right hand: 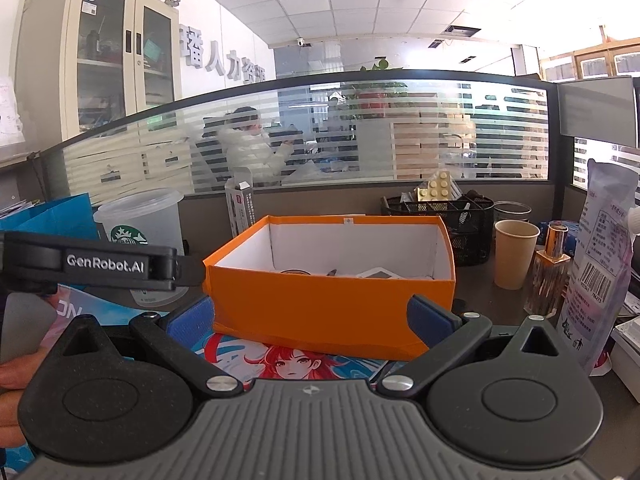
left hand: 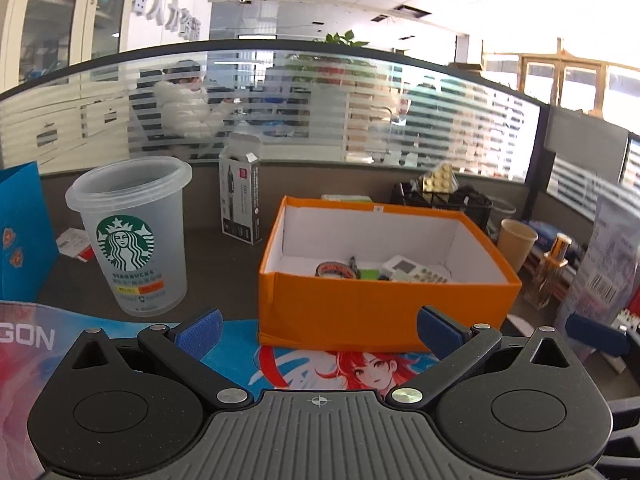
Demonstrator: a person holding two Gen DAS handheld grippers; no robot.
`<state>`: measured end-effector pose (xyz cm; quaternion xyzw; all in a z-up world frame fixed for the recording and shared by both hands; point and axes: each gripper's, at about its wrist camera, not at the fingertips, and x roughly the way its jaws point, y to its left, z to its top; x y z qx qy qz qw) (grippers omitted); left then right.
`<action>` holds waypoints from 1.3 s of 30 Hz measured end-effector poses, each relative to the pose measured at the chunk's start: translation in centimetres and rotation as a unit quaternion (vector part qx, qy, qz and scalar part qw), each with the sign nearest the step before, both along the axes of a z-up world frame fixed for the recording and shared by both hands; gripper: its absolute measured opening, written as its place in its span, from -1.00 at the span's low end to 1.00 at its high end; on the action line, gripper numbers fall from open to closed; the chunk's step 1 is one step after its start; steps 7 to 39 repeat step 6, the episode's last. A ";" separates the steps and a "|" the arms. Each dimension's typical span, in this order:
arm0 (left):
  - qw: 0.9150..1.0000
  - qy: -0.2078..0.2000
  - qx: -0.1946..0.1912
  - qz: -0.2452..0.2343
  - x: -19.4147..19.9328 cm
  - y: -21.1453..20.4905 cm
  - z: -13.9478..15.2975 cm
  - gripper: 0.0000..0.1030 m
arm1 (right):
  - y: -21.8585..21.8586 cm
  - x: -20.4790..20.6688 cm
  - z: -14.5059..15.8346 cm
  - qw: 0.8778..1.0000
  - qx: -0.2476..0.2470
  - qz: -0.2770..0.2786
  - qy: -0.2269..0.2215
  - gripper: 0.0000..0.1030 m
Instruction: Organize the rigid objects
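1. Fingers of the left gripper (left hand: 318, 330) are seen spread wide apart, with nothing held between the blue pads (left hand: 200, 332); the tool is released and is held low over the printed desk mat (left hand: 344, 364).
2. Fingers of the right gripper (right hand: 310, 320) are likewise spread wide, with nothing grasped; its blue pads (right hand: 426, 320) are shown on either side of the near wall of the orange box.
3. The orange box (left hand: 380, 308) with a white lining is set on the desk, its near edge resting on the mat, straight ahead of both grippers.
4. Rigid objects are seen lying on the floor of the box: a roll of tape (left hand: 334, 270) at the left, a small dark tool (left hand: 354, 266) just beside it, a green item (left hand: 368, 274), and a white device (left hand: 404, 268) with a grey screen toward the right.
5. A translucent Starbucks cup (left hand: 130, 236) is stood upright on the desk to the left of the box, apart from it.
6. A tall black-and-white carton (left hand: 240, 196) is stood upright behind, between the cup and the box.
7. A paper cup (right hand: 516, 252) and a glass bottle with a gold cap (right hand: 548, 276) are stood to the right of the box, near a black mesh organiser (right hand: 468, 232).
8. In the right wrist view, the side of the left gripper, marked "GenRobot.AI", is seen at the left edge, and part of a hand (right hand: 12, 376) is visible below it.
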<state>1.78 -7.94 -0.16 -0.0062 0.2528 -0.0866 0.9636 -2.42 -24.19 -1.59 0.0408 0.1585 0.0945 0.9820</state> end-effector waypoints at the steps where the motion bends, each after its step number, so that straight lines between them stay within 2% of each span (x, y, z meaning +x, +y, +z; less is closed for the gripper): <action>1: 1.000 -0.001 0.005 -0.001 -0.1 -0.1 -0.1 1.00 | 0.0 0.0 -0.1 1.000 0.000 0.000 0.000 1.00; 6: 1.000 -0.007 0.020 0.000 -0.1 -0.6 -0.2 1.00 | -0.3 0.3 -0.2 1.000 0.002 -0.001 0.004 1.00; 39: 1.000 -0.007 0.020 0.000 -0.1 -0.6 -0.2 1.00 | -0.3 0.3 -0.2 1.000 0.002 -0.001 0.004 1.00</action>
